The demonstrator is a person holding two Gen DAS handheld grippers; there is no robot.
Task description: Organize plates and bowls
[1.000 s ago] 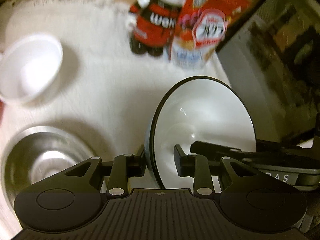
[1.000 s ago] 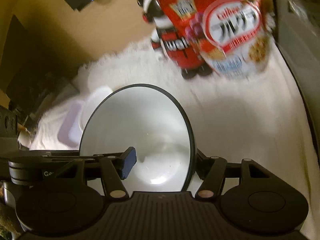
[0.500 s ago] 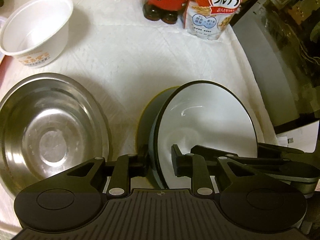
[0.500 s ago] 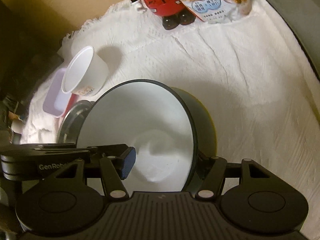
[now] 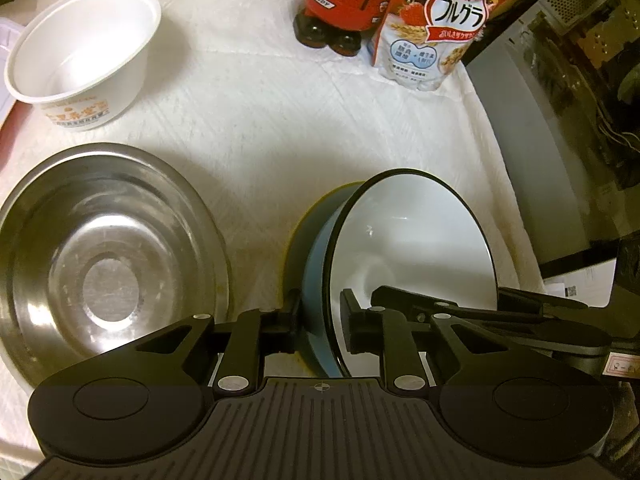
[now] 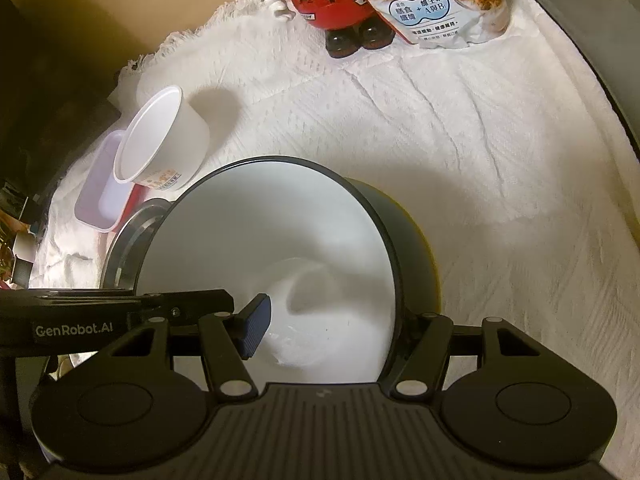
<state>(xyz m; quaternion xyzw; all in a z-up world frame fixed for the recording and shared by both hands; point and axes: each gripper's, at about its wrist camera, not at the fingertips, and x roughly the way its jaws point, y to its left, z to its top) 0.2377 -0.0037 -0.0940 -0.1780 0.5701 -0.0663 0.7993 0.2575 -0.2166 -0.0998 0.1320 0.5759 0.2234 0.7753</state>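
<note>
The blue bowl (image 5: pixel 412 248), white inside, sits tilted at about 5 o'clock in the left wrist view, apparently nested in a yellow-edged dish (image 5: pixel 316 208) beneath it on the white cloth (image 5: pixel 280 120). The left gripper (image 5: pixel 320 320) straddles its left rim, one jaw inside and one outside, and the jaws are closing on the wall. The right gripper (image 6: pixel 340 320) straddles the opposite rim, half open; its inner pad stands clear of the wall, so no grip there.

Risk, as judged: held by one thin rim, the tilted bowl could pivot, slip, or drag the dish below.

At 9 o'clock a steel bowl (image 5: pixel 108 264) lies just beside; at 11 o'clock stands a white paper cup (image 5: pixel 80 64); at 1 o'clock a cereal bag (image 5: pixel 436 28) and red figurine (image 5: pixel 344 0). The cloth is wrinkled; lighting is dim.
</note>
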